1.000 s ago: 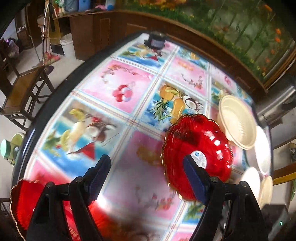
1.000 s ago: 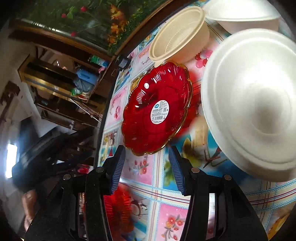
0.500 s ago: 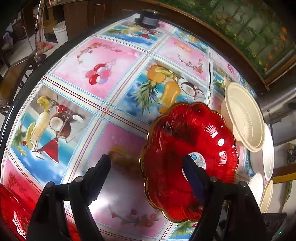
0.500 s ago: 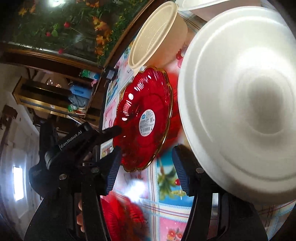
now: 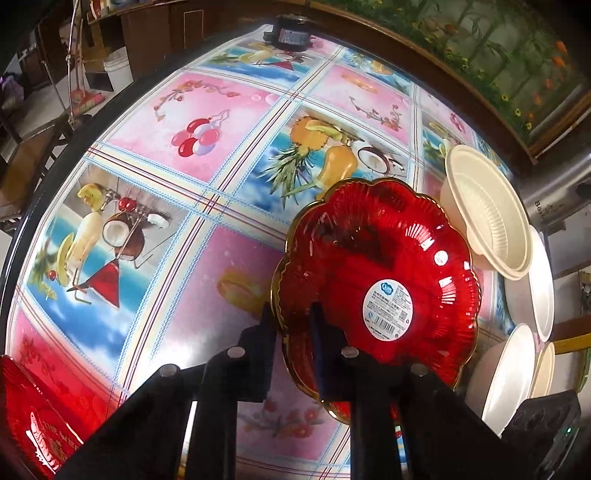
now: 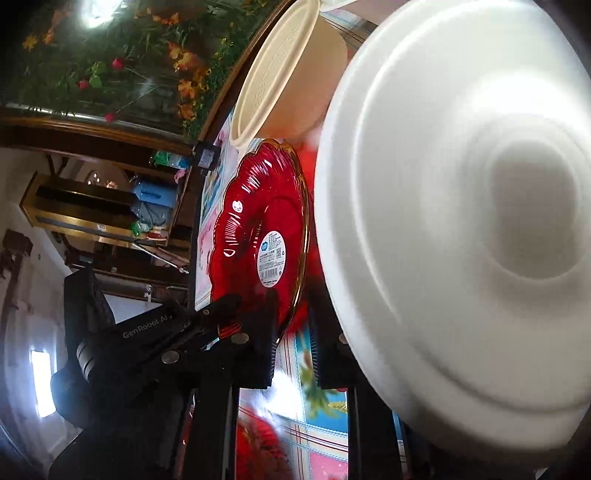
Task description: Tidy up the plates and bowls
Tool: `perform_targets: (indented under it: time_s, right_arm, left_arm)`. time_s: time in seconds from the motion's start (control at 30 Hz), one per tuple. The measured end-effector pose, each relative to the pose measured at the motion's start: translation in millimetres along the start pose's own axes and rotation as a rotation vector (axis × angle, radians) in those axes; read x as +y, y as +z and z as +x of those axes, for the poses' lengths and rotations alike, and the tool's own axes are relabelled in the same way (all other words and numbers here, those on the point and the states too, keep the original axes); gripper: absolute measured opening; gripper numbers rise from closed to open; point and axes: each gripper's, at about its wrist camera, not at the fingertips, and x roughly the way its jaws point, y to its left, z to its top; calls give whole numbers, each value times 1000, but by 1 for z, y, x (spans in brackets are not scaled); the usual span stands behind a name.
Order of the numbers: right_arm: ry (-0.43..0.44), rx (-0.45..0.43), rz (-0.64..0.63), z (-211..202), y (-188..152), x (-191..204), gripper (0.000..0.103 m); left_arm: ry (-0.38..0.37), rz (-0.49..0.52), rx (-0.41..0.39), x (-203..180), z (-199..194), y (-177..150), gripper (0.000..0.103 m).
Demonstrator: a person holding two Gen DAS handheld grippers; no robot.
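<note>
A red scalloped plate (image 5: 376, 277) with a gold rim and a white sticker lies on the fruit-print tablecloth (image 5: 192, 155). My left gripper (image 5: 293, 332) has its jaws closing, with both pads on the plate's near-left rim. In the right wrist view the scene is rolled sideways. There the same red plate (image 6: 258, 221) has its near rim between the closing jaws of my right gripper (image 6: 293, 343), and the pads appear to rest on it. The left gripper (image 6: 227, 315) holds the rim just beside it.
A cream bowl (image 5: 487, 214) stands right behind the red plate. White bowls (image 5: 517, 365) crowd the right edge. A large white plate (image 6: 461, 221) looms against the right finger's outer side. A second red plate (image 5: 33, 424) lies at lower left. A black device (image 5: 288, 35) sits at the far edge.
Both grippers sank toward the red plate and their jaws went from wide apart to nearly together on its rim. The right view rolled, and the white plate grew larger.
</note>
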Motion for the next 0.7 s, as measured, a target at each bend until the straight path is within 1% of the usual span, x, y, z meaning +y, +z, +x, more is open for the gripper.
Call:
perform_targets:
  time_s: [0.17,0.37,0.47,0.57,0.7]
  right_arm:
    - [13,24,0,1,-3,2,16]
    - [54,52,-11,-7,-15,10,16]
    - [99,51,-24,-17,-24,17,16]
    - [135,43,-72,-29,-40,31,16]
    - [167,55,-144,-44,-75,48,16]
  left_arm:
    - [23,7,-8,4,-10,-8,15]
    - [5,5,-42,16,-39,-25,14]
    - [-13,2,-86,22,-62,-37,14]
    - [-17,6,-148,31,-88,-52,14]
    - [0,18,-230,55,-124,-78,14]
